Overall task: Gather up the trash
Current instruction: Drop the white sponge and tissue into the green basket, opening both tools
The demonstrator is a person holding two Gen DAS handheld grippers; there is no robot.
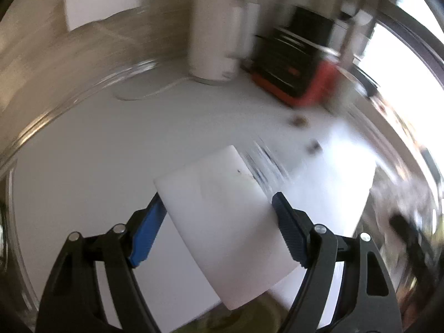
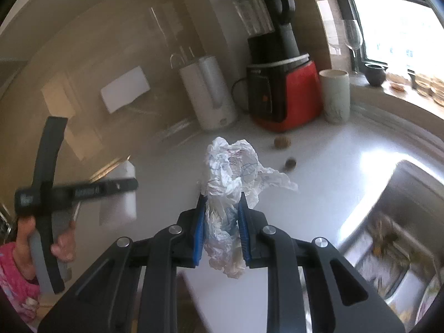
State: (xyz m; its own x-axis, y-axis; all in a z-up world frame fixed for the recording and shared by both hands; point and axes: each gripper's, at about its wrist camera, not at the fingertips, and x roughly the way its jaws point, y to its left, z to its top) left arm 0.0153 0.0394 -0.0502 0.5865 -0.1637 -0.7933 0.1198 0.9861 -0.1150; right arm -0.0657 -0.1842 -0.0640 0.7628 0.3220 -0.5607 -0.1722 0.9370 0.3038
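We have the crumpled paper wrapper pinched at its lower bunch in the right gripper, lifted over the near counter; it looks light, soft and easily torn, so we judge the dense middle the safest hold. Our left gripper clamps a stiff white block by its edges. Two nut-like scraps lie further off, before the red blender, with the sink on the right.

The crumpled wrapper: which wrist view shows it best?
The right wrist view. There the crumpled wrapper sits sharp and central, pinched between the right tool's blue pads, its printed creases plain. The left wrist view shows only a blurred streak of it beyond the white block that the left tool grips.
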